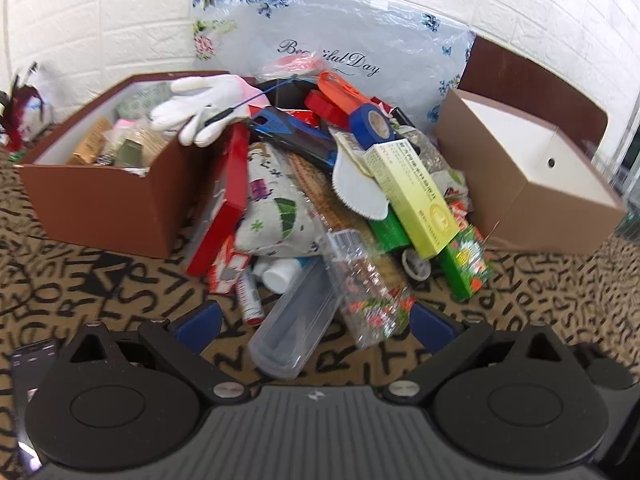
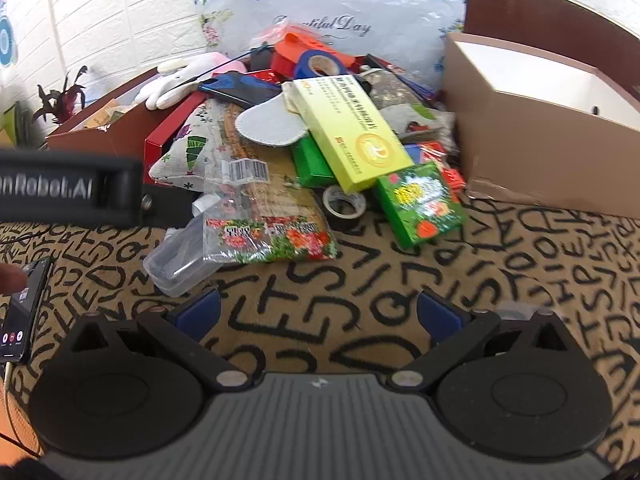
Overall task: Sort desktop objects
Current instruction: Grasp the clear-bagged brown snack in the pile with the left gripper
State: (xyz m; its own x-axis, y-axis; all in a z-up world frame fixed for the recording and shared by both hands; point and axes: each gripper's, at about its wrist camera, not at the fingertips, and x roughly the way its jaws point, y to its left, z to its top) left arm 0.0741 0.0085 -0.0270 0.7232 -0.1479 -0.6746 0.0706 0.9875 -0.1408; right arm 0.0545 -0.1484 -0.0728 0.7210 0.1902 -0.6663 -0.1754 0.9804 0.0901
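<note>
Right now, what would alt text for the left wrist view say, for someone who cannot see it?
A pile of small clutter, boxes, tape, pouches and a clear case, lies on a letter-print cloth between two brown boxes: the left box partly filled with a white glove draped on its rim, the right box showing nothing inside. The open left tool points at the pile.

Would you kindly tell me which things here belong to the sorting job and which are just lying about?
For sorting: yellow-green box, green packet, clear case, blue tape roll, two brown boxes.

Lying about: phone, floral bag, feathers.
</note>
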